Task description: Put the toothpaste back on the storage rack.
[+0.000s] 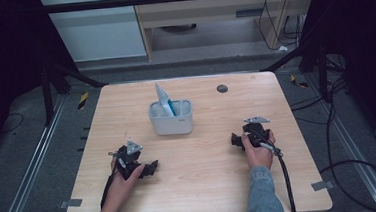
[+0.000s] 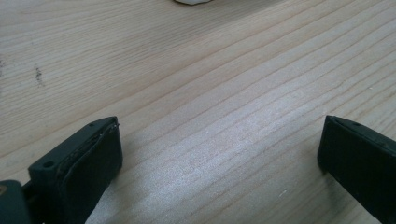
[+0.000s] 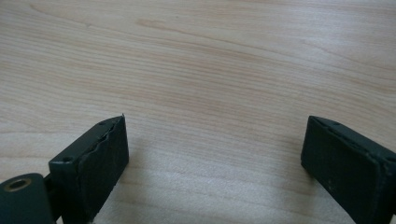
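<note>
A pale wooden table (image 1: 206, 185) stands on grey floor (image 1: 28, 147) between black curtains. The left gripper (image 1: 152, 167) and right gripper (image 1: 236, 140) rest on it, jaws wide and empty, either side of a white holder (image 1: 172, 122).

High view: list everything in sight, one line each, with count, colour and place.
Table: one, light wood, centre.
Holder: one, white, two compartments, table's far middle.
Tube: one, white and blue, tilted in the holder's left compartment.
Disc: one, dark, far edge of the table, right of the holder.
Tape: two grey pieces, at the table's near corners.
Left gripper: one, black, open, resting near left.
Right gripper: one, black, open, resting near right.
Hands: two, holding the grippers.
</note>
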Tool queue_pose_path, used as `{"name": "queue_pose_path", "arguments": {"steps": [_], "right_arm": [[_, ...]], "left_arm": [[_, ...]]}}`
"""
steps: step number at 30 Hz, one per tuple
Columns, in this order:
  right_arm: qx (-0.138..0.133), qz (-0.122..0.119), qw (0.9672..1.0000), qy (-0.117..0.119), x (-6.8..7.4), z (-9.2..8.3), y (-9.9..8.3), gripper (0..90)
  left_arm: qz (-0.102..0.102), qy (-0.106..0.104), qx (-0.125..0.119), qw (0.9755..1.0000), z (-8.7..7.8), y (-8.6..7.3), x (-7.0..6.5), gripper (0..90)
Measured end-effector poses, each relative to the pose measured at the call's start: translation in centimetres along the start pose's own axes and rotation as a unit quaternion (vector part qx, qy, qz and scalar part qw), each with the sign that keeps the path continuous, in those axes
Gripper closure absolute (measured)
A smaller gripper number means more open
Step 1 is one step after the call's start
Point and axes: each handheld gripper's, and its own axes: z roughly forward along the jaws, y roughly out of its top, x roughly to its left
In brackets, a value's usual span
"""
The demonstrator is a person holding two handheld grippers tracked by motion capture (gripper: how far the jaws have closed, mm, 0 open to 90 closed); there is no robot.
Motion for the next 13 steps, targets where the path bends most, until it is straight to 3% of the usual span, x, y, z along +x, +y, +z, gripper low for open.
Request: {"name": "queue_pose_path", "arguments": {"steps": [7, 13], "right_arm": [[0.011, 0.006, 0.9998, -0.014, -0.09, 0.12, -0.01, 0.9], [0.012, 0.012, 0.9996, -0.021, 0.04, 0.11, -0.05, 0.4]], "left_arm": [[0.0, 0.0, 0.0, 1.0, 0.0, 0.0, 0.0, 0.0], [0.0, 0.0, 0.0, 1.0, 0.0, 0.0, 0.0, 0.0]]}}
